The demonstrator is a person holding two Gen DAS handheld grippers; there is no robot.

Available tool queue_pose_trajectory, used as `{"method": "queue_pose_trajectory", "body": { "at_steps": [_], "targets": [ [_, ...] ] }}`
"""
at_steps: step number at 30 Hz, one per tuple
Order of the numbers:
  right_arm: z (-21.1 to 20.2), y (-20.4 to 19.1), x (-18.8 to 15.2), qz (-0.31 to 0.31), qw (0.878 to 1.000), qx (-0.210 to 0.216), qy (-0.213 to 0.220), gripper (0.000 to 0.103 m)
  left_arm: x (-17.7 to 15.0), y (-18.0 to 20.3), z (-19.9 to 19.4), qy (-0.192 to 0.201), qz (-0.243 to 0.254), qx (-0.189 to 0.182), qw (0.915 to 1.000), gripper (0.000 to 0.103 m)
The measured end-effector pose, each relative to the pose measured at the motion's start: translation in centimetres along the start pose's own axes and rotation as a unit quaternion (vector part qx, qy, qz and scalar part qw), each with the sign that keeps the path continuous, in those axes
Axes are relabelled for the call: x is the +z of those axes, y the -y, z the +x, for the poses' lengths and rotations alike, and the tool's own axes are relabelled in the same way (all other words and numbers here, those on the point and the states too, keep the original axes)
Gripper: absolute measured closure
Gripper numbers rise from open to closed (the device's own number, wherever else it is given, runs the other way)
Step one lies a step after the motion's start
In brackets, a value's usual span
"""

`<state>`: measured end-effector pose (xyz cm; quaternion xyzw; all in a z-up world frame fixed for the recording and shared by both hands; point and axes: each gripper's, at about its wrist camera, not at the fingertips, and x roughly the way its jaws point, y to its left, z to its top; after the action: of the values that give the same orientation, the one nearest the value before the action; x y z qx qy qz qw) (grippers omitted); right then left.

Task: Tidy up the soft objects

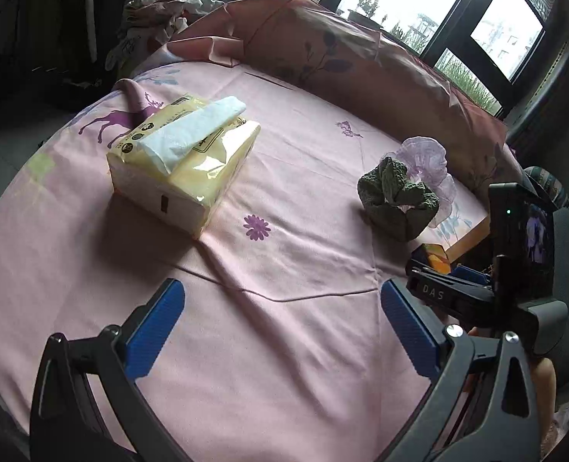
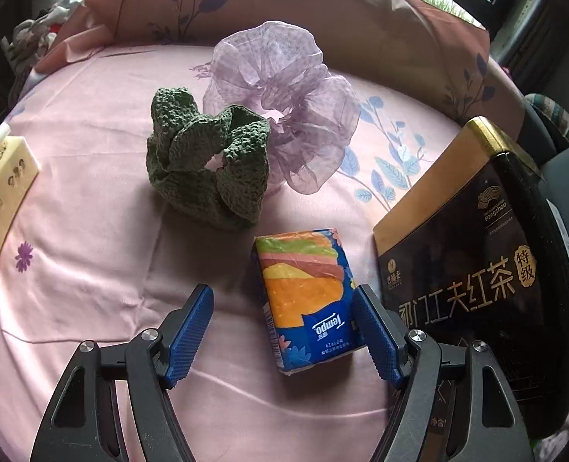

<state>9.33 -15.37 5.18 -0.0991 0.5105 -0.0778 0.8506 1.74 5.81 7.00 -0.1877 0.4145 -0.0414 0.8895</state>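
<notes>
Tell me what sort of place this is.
Probably a bedroom at home: the work surface is a bed with a pink printed cotton sheet, a long pink pillow with dark leaf print lies along its far edge, and large dark-framed windows look onto greenery.

Open left tongs (image 1: 282,331) over pink sheet (image 1: 284,177), yellow tissue pack (image 1: 180,169), green scrunchie (image 1: 398,200)

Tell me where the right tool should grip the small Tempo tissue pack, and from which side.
Grip the Tempo tissue pack across its two long side faces, coming down from above. It lies flat on the pink sheet, its length in line with the right tool, whose open fingers already straddle its near half.
</notes>
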Motion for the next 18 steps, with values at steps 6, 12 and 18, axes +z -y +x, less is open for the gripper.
{"method": "queue_pose_trajectory", "body": {
  "at_steps": [6,12,18],
  "targets": [
    [0.9,0.6,0.1,0.009,1.000,0.000,-0.010,0.033,0.1,-0.2,0.1,-0.019,-0.016,-0.020,0.9995,0.001],
    [0.0,0.5,-0.1,-0.017,1.000,0.015,0.010,0.055,0.2,-0.4,-0.2,-0.016,-0.021,-0.021,0.9994,0.001],
    [-2.5,-0.9,-1.8,-0.021,0.988,0.155,-0.005,0.056,0.6,-1.0,-0.7,-0.005,-0.029,-0.015,0.9995,0.001]
  ]
}}
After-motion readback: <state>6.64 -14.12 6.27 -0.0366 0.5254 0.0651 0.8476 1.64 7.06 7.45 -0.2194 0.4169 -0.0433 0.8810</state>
